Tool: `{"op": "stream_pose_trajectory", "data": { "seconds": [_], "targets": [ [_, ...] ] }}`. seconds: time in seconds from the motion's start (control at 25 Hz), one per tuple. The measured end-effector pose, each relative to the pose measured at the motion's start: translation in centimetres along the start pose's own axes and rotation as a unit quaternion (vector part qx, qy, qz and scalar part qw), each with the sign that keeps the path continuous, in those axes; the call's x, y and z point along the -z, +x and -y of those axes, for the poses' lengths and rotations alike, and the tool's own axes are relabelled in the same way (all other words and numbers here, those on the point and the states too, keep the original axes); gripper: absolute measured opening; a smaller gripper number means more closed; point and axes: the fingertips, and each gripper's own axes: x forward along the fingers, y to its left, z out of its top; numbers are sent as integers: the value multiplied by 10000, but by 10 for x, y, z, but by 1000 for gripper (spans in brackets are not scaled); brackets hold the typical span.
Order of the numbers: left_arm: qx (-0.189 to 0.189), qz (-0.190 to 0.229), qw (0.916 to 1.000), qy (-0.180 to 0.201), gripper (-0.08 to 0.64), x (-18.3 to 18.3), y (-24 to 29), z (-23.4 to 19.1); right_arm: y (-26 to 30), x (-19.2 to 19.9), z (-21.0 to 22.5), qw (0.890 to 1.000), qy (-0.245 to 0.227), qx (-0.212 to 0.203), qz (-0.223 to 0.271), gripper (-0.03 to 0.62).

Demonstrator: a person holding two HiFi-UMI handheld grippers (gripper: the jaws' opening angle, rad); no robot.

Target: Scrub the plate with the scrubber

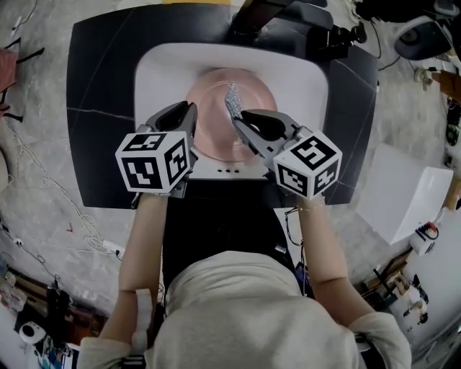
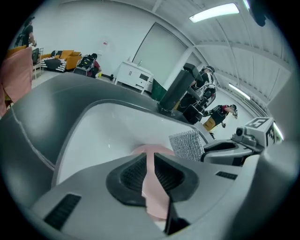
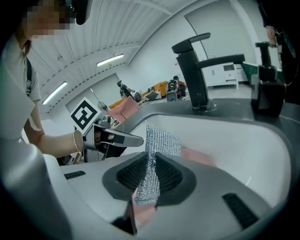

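Two grippers met over one sink. At the left, the left gripper [image 1: 186,117] carried a cube [image 1: 155,162] printed with black-and-white square markers; its jaws were closed on the near left rim of the pink plate [image 1: 216,137]; the left gripper view showed that thin pink edge [image 2: 154,187] pinched between the ridged black pads [image 2: 133,173], with nothing else in the grip. The plate sat inside the white sink [image 1: 155,72], which was sunk into a dark bench [image 1: 101,79]; the basin held the plate and nothing more that could be made out. A black tap [image 1: 270,14] stood at the far side of the sink, behind the plate. Over the middle of the plate stood the scrubber [image 1: 233,99], a silvery mesh pad; whether it pressed on the pink surface could not be told. To the right, the right gripper [image 1: 236,119] had its jaws shut on the scrubber's lower end [image 3: 149,180], the rest of the mesh rising past the tips; its own cube [image 1: 308,162] bore the same sort of square markers. Both grippers lay close together, their tips just apart above the plate.
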Motion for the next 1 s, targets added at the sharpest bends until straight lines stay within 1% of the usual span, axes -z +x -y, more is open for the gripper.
{"op": "stream_pose_trajectory", "data": {
  "seconds": [0.16,0.4,0.52,0.6,0.72,0.88,1.0],
  "targets": [
    [-116,-205,9997,95,43,6,11,-9,6,4,7,9998,-115,30,-180,70],
    [-430,-483,9976,265,44,17,22,-24,14,10,10,9991,-242,-12,-338,71],
    [-449,-621,9970,139,53,24,27,-25,17,16,11,9992,-165,-21,-370,70],
    [-466,-672,9966,54,110,27,29,-26,19,20,10,9990,-165,-41,-413,70],
    [-543,-731,9958,37,118,27,32,-32,23,25,10,9983,-269,-47,-510,69],
    [-533,-879,9947,19,118,33,38,-39,26,30,12,9978,-300,-42,-585,69],
    [-612,-1006,9930,-95,118,39,42,-46,27,32,12,9976,-302,-48,-617,69]
  ]
}}
